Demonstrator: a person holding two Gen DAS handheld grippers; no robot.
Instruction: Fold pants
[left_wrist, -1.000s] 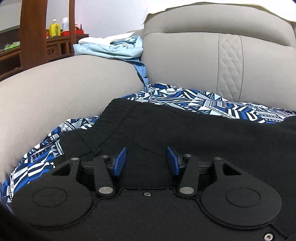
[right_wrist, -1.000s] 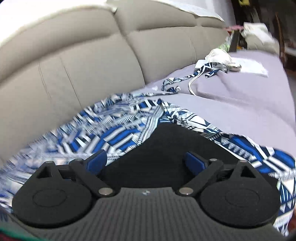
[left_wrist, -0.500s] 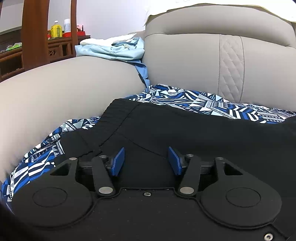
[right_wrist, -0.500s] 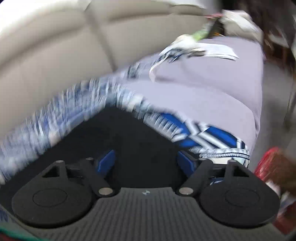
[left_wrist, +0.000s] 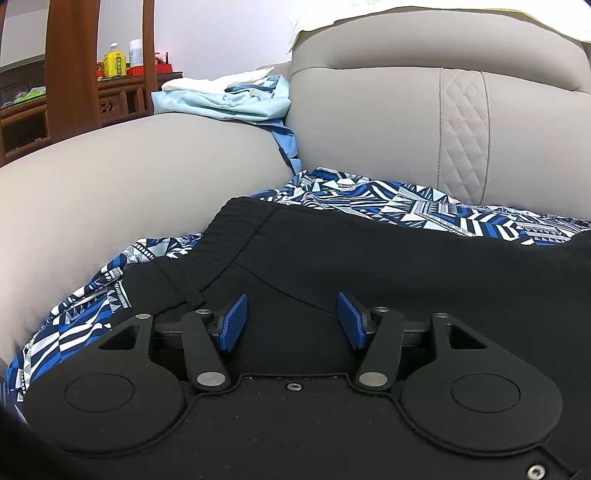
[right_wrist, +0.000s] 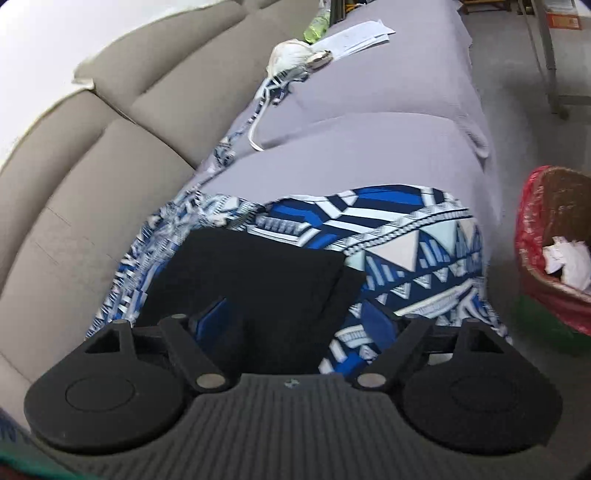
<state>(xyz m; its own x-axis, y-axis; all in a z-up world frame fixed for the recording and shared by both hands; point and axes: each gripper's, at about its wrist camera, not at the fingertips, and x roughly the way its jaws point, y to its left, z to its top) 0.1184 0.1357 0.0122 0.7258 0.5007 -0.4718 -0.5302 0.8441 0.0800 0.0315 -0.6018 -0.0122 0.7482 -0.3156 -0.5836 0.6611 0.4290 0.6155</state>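
Observation:
Black pants (left_wrist: 369, 258) lie flat on a blue-and-white patterned cloth (left_wrist: 406, 206) on the sofa seat. Their ribbed waistband (left_wrist: 229, 236) points toward the armrest. My left gripper (left_wrist: 291, 319) is open, low over the pants just behind the waistband. In the right wrist view the leg end of the pants (right_wrist: 251, 273) lies on the patterned cloth (right_wrist: 406, 243). My right gripper (right_wrist: 295, 321) is open, its jaws spread over the leg hem, with the right finger over the patterned cloth.
A beige armrest (left_wrist: 129, 192) rises on the left with light blue clothes (left_wrist: 221, 99) piled on top. The sofa backrest (left_wrist: 406, 122) stands behind. A grey seat cover (right_wrist: 369, 122) runs to the right, with white items (right_wrist: 295, 55) on it. A red-lined waste basket (right_wrist: 554, 236) stands on the floor.
My right gripper swung round to the right along the sofa and now sits over the leg hem. The left gripper stayed nearly still and open.

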